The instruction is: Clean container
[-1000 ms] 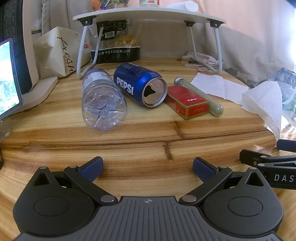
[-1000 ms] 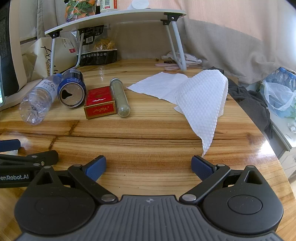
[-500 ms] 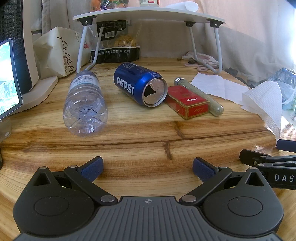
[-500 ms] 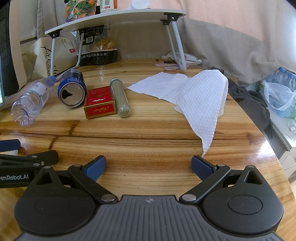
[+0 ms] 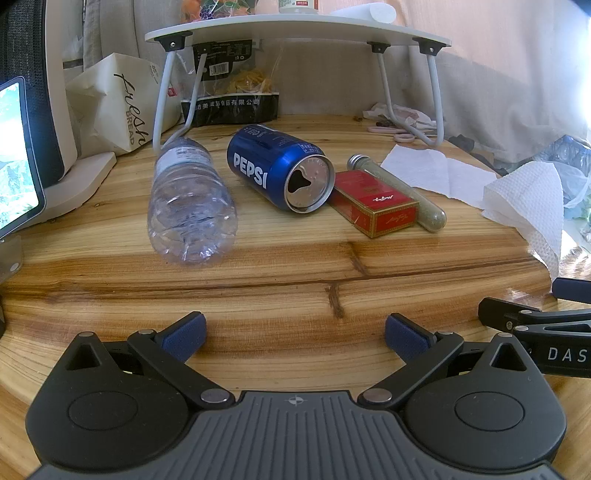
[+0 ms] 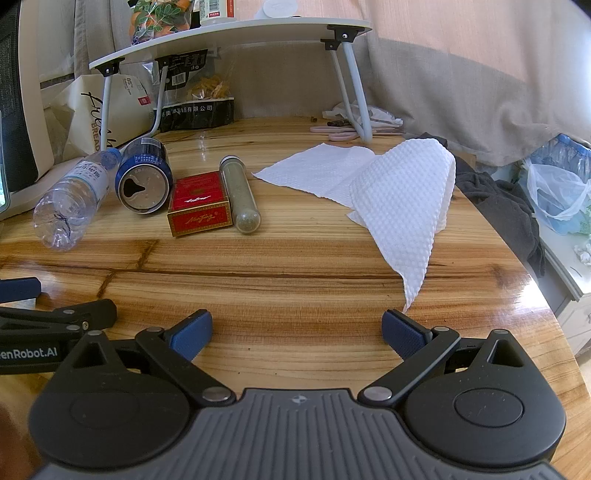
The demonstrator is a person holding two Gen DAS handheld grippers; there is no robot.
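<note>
On the round wooden table (image 5: 295,302) lie a clear plastic bottle (image 5: 188,205) (image 6: 70,201), a blue Pepsi can (image 5: 280,168) (image 6: 144,177) on its side, a red box (image 5: 375,206) (image 6: 199,208) and a glass tube (image 5: 400,194) (image 6: 240,194) with greenish powder. White paper towels (image 6: 399,195) (image 5: 524,199) lie to the right. My left gripper (image 5: 294,334) is open near the front edge, well short of the bottle. My right gripper (image 6: 296,334) is open too, nothing between its fingers, just short of the towel's near corner.
A small white folding table (image 5: 295,27) stands at the back over snack bags. A paper bread bag (image 5: 122,103) and a screen (image 5: 14,158) are at the left. Pink scissors (image 6: 340,131) lie at the back, dark cloth (image 6: 498,206) and a plastic bag (image 6: 557,192) off the right edge.
The plastic bottle has rolled left away from the can, then partly back toward it. Both grippers have stayed where they were, open.
</note>
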